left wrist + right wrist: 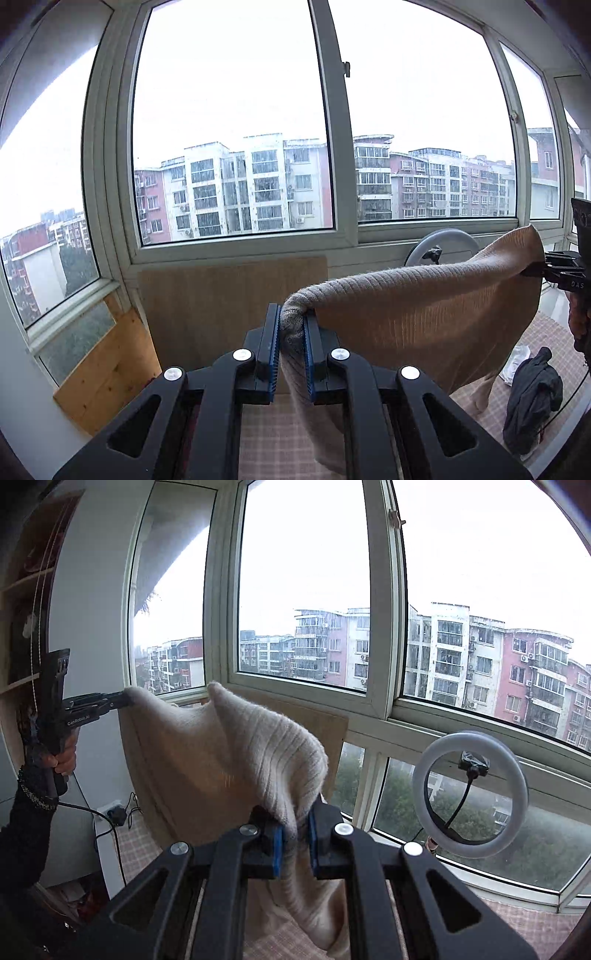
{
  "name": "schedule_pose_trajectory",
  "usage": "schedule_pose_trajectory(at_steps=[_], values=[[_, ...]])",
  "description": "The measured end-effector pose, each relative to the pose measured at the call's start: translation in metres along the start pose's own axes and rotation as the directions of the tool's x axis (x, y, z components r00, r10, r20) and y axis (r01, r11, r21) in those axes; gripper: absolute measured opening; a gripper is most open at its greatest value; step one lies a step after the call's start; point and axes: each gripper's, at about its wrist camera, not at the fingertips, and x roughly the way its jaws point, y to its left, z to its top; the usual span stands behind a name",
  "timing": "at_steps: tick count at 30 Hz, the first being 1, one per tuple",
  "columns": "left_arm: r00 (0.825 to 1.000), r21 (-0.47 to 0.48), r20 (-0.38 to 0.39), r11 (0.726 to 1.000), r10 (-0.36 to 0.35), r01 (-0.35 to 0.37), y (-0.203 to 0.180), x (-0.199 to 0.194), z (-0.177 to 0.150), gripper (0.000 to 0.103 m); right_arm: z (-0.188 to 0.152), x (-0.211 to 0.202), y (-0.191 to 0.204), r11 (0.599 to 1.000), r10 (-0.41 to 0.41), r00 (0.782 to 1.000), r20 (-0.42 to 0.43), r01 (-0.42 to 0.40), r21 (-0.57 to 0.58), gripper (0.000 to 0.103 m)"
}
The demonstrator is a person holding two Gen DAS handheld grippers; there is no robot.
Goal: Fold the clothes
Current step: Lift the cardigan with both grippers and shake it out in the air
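Note:
A beige ribbed knit sweater (424,317) hangs in the air, stretched between both grippers in front of the windows. My left gripper (291,328) is shut on one top corner of it. My right gripper (295,834) is shut on the other top corner, and the sweater (258,746) drapes over its jaws. The right gripper also shows at the right edge of the left wrist view (535,267). The left gripper shows at the left of the right wrist view (123,699), held by a hand. The sweater's lower part hangs down out of sight.
A checked pink cloth surface (546,339) lies below, with a dark crumpled garment (532,402) and a white item (517,358) on it. A ring light (471,794) stands by the window sill. A wooden board (221,299) leans against the window wall. A power strip (114,812) lies at the left.

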Motion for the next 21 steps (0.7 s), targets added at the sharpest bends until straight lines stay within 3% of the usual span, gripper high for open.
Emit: schedule_pose_trajectory(at_steps=[4,7,10,12,14,15,17,18,20,21], values=[[0.999,0.052,0.052,0.999,0.002,-0.004,0.0,-0.033,0.018,0.01,0.011,-0.036,0.023,0.999,-0.023,1.0,0.017,0.024,-0.038,0.01],[0.999,0.068,0.028,0.998,-0.019,0.017,0.005,-0.033,0.012,0.011,-0.001,-0.029,0.028,0.997,-0.06,0.997,-0.042,0.057,-0.057,0.01],[0.994,0.077,-0.097,0.996,-0.046,0.053,0.004,0.004,-0.023,0.011,-0.04,0.008,0.017,0.998,-0.045,0.984,-0.171,0.05,0.025,0.011],[0.969,0.058,-0.235,0.994,-0.075,0.092,0.005,0.048,-0.071,0.011,-0.087,0.047,0.007,0.993,-0.012,0.957,-0.291,0.045,0.107,0.011],[0.912,0.015,-0.392,0.991,-0.118,0.134,0.007,0.101,-0.128,0.011,-0.155,0.097,0.001,0.983,0.012,0.907,-0.422,0.067,0.173,0.011],[0.869,-0.011,-0.477,0.989,-0.134,0.146,0.005,0.13,-0.166,0.011,-0.194,0.122,-0.004,0.973,0.035,0.87,-0.491,0.082,0.216,0.011],[0.755,-0.055,-0.635,0.984,-0.164,0.167,0.0,0.187,-0.245,0.011,-0.274,0.167,-0.011,0.95,0.064,0.779,-0.624,0.144,0.277,0.011],[0.682,-0.077,-0.71,0.982,-0.175,0.172,-0.004,0.212,-0.285,0.011,-0.306,0.18,-0.011,0.945,0.081,0.724,-0.685,0.162,0.283,0.012],[0.571,-0.097,-0.806,0.987,-0.155,0.132,-0.009,0.245,-0.347,0.011,-0.369,0.204,-0.012,0.936,0.117,0.604,-0.788,0.199,0.291,0.014],[0.53,-0.13,-0.83,0.984,-0.174,0.12,-0.008,0.254,-0.364,0.012,-0.378,0.2,-0.012,0.927,0.156,0.596,-0.787,0.186,0.325,0.014]])
